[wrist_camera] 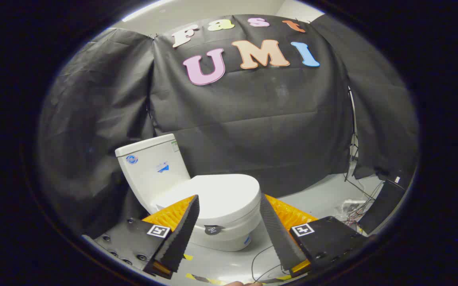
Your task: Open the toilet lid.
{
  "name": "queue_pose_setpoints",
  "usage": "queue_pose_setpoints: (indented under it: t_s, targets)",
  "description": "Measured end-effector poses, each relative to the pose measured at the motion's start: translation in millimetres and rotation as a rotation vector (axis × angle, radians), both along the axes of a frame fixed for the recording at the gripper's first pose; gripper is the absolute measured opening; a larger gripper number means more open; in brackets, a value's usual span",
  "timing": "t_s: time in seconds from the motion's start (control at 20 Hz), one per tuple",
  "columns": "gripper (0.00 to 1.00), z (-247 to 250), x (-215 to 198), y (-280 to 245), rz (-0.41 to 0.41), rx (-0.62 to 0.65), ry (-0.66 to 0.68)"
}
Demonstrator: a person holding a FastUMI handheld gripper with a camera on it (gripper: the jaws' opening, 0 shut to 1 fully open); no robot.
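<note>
1. Gripper view: my gripper [229,206] is spread wide, its 2 fingers [181,234] gripping nothing.
2. The toilet [197,206] stands just ahead; its closed lid [217,194] shows between them, tank [151,167] behind, cables [352,206] beyond.

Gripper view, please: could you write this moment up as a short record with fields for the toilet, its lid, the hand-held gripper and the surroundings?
toilet: white toilet on a grey floor, cistern at its back
lid: toilet lid down, closed
hand-held gripper: hand-held gripper open, fingers spread to either side of the lid's front end, not touching it
task state: lid not yet lifted
surroundings: loose cables on the floor beyond the toilet
</note>
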State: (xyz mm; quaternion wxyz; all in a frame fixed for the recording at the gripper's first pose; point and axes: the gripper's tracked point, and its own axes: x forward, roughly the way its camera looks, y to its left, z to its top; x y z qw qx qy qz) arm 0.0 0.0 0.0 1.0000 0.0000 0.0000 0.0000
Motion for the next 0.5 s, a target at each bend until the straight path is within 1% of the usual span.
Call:
queue_pose_setpoints:
  t_s: [0.25,0.5]
  targets:
    - [0.95,1.7,0.3,-0.7,0.0,0.002,-0.003]
    - [0.95,-7.0,4.9,-0.4,0.001,0.004,0.028]
